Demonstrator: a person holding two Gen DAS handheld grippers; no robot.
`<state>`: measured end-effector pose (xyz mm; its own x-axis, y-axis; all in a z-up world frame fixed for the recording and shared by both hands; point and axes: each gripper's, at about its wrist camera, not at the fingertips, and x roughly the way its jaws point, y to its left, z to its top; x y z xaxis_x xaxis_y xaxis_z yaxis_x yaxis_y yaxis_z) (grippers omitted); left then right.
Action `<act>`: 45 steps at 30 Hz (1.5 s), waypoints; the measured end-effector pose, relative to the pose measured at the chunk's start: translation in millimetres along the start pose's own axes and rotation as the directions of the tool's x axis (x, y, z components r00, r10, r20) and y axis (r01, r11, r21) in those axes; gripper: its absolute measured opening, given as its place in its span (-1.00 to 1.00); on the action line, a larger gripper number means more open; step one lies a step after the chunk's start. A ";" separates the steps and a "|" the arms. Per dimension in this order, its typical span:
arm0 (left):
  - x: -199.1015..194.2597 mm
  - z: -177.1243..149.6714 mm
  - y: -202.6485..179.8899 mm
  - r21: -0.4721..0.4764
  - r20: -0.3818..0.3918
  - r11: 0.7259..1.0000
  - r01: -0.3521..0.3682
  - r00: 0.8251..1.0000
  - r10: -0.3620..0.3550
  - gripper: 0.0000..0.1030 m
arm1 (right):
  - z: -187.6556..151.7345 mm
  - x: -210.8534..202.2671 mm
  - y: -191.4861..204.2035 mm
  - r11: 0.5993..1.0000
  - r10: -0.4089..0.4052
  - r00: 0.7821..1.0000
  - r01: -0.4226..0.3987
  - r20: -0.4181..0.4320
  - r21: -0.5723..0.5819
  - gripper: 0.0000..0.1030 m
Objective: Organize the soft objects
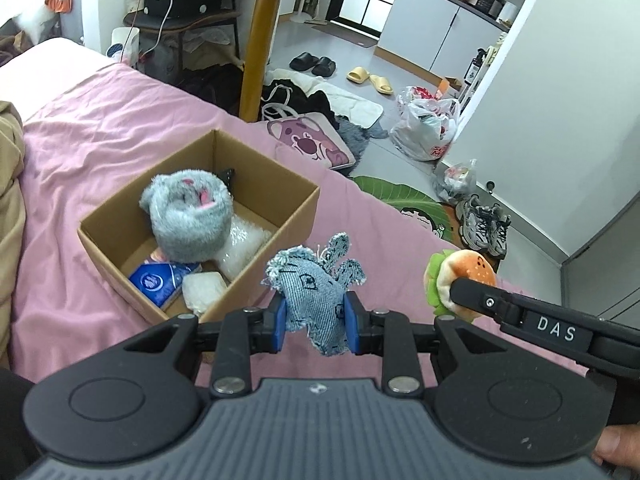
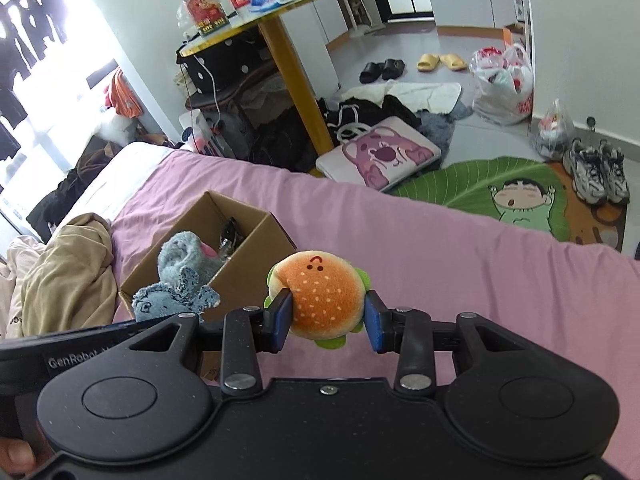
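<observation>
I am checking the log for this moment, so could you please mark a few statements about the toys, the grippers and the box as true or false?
1. The left gripper holds a denim toy. True.
2. The right gripper is empty. False: it grips a burger plush.
3. The cardboard box holds a grey furry plush. True.
4. The box sits on the floor. False: it sits on the pink bedsheet.
</observation>
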<state>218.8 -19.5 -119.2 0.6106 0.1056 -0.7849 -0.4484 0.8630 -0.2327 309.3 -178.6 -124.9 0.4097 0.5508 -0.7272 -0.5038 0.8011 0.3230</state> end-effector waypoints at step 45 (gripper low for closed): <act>42.2 1.4 28.0 0.026 -0.161 0.998 0.050 0.986 -0.045 -0.11 | 7.4 4.9 22.3 0.996 0.035 0.999 -0.036 0.018 0.084 -0.27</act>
<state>233.0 9.8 -158.1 0.5170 -0.0147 -0.8559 -0.4004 0.8796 -0.2570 305.7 -156.3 -116.8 0.4053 0.5824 -0.7047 -0.4524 0.7976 0.3990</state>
